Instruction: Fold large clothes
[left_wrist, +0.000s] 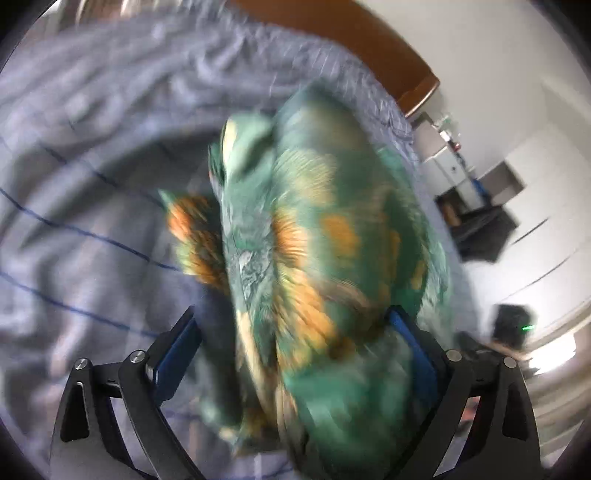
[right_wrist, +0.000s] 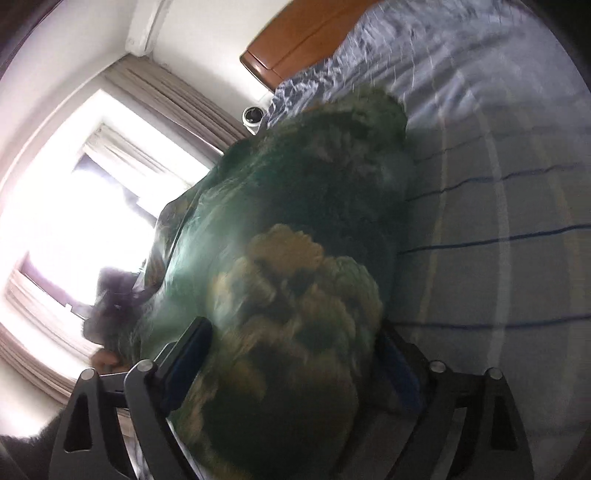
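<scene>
Left gripper (left_wrist: 295, 332): jaws wide, garment (left_wrist: 314, 236) bunched between them, draped against the right pad, clear of the left pad; no pinch evident, though blur limits certainty. Bed (left_wrist: 74, 221) ahead of and below the jaws. Right gripper (right_wrist: 295, 350): jaws wide, same garment (right_wrist: 295, 221) heaped between and ahead of them; contact with either pad not readable through blur. Bed (right_wrist: 498, 221) to the right of the jaws, window (right_wrist: 74, 221) to the left. Progress, judged: early. Garment crumpled, not spread flat, no clean fold visible. Remaining: spread, fold, stack.
</scene>
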